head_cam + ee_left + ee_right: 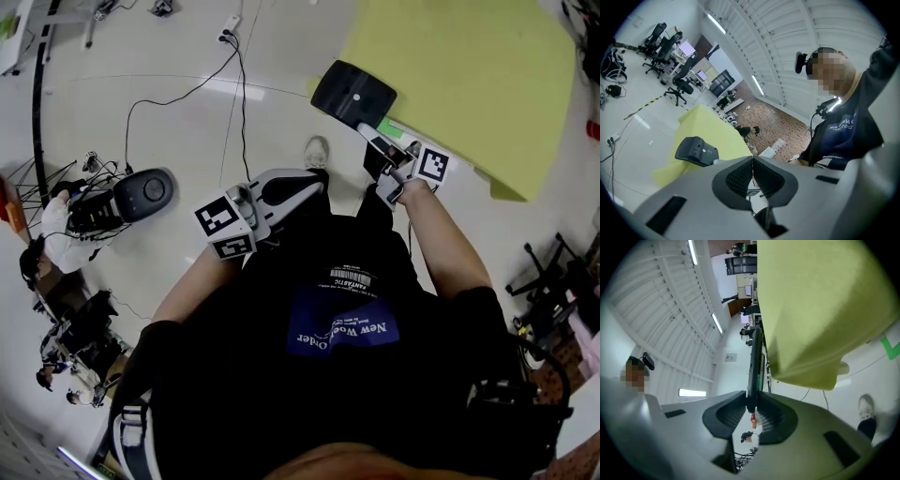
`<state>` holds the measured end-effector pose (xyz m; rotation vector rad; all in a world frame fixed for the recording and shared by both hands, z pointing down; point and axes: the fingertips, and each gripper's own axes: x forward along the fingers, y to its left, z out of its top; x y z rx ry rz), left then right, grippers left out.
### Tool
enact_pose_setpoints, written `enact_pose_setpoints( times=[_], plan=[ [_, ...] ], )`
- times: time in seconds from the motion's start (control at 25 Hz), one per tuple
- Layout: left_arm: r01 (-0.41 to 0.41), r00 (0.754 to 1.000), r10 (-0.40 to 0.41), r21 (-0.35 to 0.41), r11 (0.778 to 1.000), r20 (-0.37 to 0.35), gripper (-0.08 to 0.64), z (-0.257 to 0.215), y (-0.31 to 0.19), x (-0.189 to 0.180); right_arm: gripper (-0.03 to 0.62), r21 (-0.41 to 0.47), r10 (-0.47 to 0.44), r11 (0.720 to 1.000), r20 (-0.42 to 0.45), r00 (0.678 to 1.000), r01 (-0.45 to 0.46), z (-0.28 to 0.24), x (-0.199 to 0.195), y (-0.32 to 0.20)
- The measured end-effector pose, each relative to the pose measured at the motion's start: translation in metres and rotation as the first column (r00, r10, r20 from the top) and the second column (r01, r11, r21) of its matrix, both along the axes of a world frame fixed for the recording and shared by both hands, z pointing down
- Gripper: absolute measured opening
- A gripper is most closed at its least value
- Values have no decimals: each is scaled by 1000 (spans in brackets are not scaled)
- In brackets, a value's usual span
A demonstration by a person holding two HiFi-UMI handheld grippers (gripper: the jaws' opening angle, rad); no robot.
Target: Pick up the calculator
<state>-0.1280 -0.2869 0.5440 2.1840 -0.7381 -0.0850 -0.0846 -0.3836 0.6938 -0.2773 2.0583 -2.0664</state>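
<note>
The calculator (353, 94) is a black slab held in the air beside the near corner of the yellow-covered table (469, 75). My right gripper (367, 129) is shut on its lower edge. In the right gripper view the calculator (753, 363) shows edge-on, upright, pinched between the two pads, with the yellow table cover (820, 310) to its right. The left gripper view shows the calculator's back (696, 151) out to the left, in front of the yellow table (710, 129). My left gripper (314, 181) hangs in front of the person's body. Its pads (740, 176) meet with nothing between them.
Cables (239, 94) and a power strip (230, 28) lie on the pale floor. A black and white device (141, 192) sits on the floor at the left. Office chairs (553, 281) stand at the right. A shoe (317, 150) shows below the grippers.
</note>
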Motion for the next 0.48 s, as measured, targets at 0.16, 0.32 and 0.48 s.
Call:
enact_pose_setpoints(
  times=[0.16,0.32,0.48],
  plan=[
    [-6,1000,6,26,1000,0,6,-10,0,5,60,64,31,997,35,999,-33,-31,12,-9],
    [-13,1000,13,78,997,3,6,-28,-8,5,60,142,71,987,43,997,-77,-78,27,-28],
    [-19,1000,18,140,990,4,6,-60,-22,4,60,218,105,970,36,994,-111,-136,44,-41]
  ],
)
